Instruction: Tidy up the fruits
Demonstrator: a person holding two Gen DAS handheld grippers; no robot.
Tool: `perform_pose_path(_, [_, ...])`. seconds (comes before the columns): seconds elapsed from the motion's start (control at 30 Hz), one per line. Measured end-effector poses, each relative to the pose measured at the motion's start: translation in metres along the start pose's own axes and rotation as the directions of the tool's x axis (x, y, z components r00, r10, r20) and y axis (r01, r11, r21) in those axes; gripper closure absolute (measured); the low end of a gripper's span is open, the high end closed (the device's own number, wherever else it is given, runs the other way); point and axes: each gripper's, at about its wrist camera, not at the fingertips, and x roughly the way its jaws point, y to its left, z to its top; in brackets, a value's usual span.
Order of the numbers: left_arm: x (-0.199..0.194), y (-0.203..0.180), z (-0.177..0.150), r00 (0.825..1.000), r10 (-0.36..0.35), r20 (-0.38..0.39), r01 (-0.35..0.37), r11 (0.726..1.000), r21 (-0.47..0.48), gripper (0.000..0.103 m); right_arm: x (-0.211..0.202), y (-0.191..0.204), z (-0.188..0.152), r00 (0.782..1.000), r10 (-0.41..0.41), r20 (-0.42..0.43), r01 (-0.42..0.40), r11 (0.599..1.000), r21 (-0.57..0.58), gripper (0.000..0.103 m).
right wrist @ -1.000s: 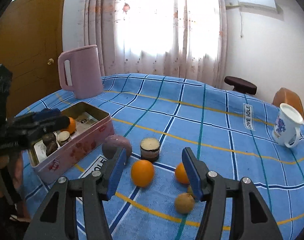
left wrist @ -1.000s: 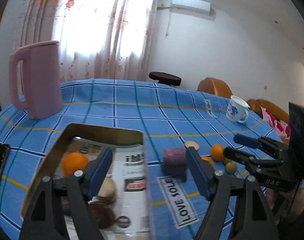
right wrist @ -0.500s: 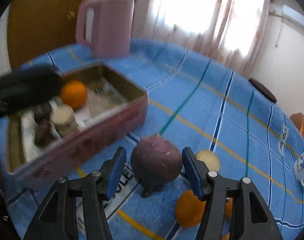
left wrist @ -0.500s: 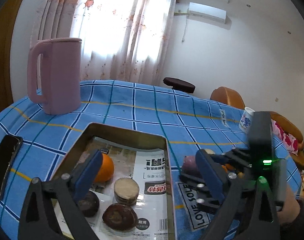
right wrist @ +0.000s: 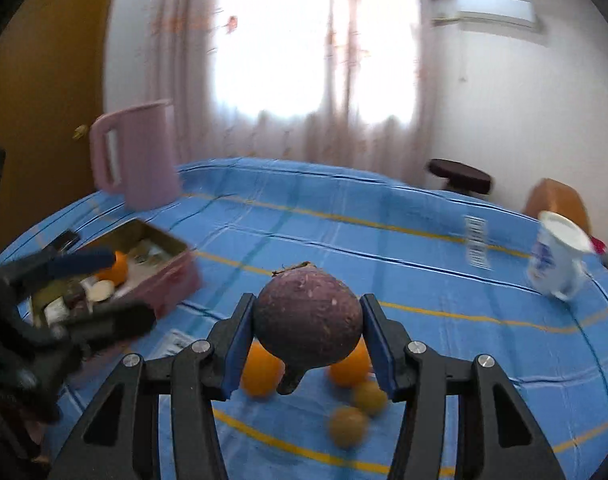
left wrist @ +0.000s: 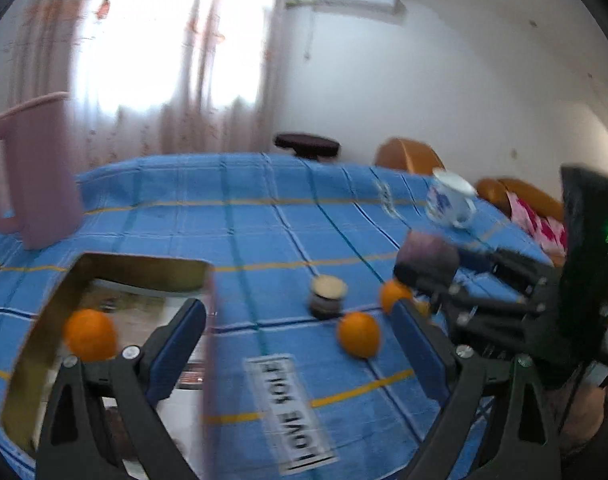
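Note:
My right gripper (right wrist: 306, 308) is closing, its blue pads pressed on a round purple fruit (right wrist: 308, 316) held above the cloth; the left wrist view shows that fruit (left wrist: 428, 256) at the right. Under it on the blue checked cloth lie two oranges (right wrist: 260, 372) (right wrist: 348, 368) and two small yellow-green fruits (right wrist: 346, 426). My left gripper (left wrist: 298, 312) is wide open with nothing between its fingers, hanging over the right wall of an open tin (left wrist: 144, 260). In the tin lie an orange (left wrist: 90, 334) and several dark round pieces.
A pink pitcher (left wrist: 28, 176) stands at the far left of the table and a white and blue mug (left wrist: 450, 200) at the far right. A small dark piece with a pale top (left wrist: 328, 296) sits near the oranges. Beyond the table are a stool and a sofa.
My right gripper went to the purple fruit beside the tin, shut on it and lifted it off the cloth. My left gripper opened wider and swung over the tin, then back right.

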Motion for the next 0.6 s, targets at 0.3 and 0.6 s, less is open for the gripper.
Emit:
perform_pose_path(0.3, [0.053,-0.036,-0.004,0.981,-0.064,-0.182,0.074,0.996,0.051,0.035,-0.001,-0.024,-0.01,1.0,-0.016,0.003,0.016,0.997,0.077,0.049])
perform_pose_path(0.6, [0.075,-0.042,-0.006,0.96,-0.075,-0.27,0.09,0.995,0.044,0.065,-0.003,-0.026,-0.011,1.0,-0.011,0.029,0.009,0.996,0.084,0.049])
